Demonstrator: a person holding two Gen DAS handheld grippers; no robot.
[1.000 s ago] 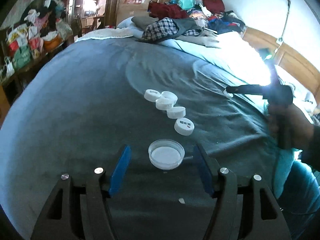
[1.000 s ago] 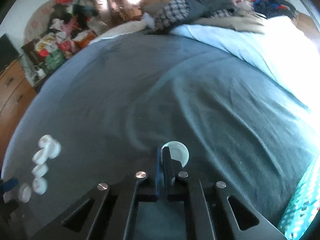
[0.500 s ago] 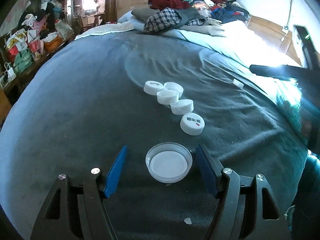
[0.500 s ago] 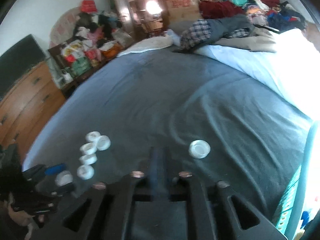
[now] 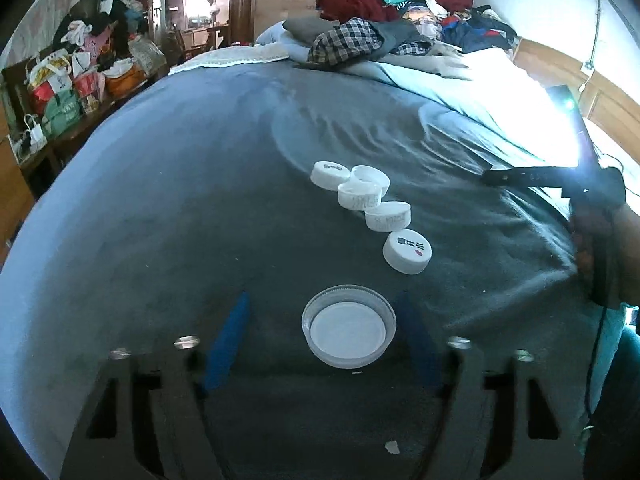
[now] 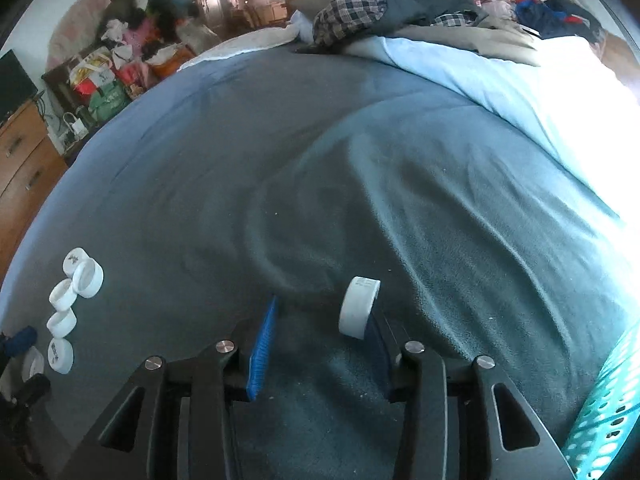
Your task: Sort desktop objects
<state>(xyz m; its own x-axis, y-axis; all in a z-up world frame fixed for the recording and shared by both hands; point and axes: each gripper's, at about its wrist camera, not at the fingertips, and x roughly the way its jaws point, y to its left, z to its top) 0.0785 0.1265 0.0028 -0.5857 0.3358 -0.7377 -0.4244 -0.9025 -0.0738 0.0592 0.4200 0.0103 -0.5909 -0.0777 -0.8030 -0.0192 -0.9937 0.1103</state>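
Observation:
A wide clear lid (image 5: 348, 326) lies rim-up on the grey blanket (image 5: 160, 220). It sits between the blue pads of my left gripper (image 5: 323, 312), whose jaws are closing; the left pad (image 5: 228, 340) still stands off it. Beyond it runs a row of several white bottle caps (image 5: 388, 216). In the right wrist view, one white cap (image 6: 358, 306) stands on edge between the closing jaws of my right gripper (image 6: 324, 312). It leans on the right pad, clear of the left pad (image 6: 264, 344). The cap row (image 6: 62, 322) lies far left.
A hand holding the right gripper (image 5: 596, 240) reaches in at the right of the left wrist view. Piled clothes (image 6: 360, 12) cover the bed's far end. A teal perforated basket (image 6: 600, 420) stands at the near right, with a wooden dresser (image 6: 24, 168) and bags on the left.
My right gripper was shut with the small cap lying flat ahead; it now stands apart around the cap, which is up on edge. My left gripper sank closer around the clear lid.

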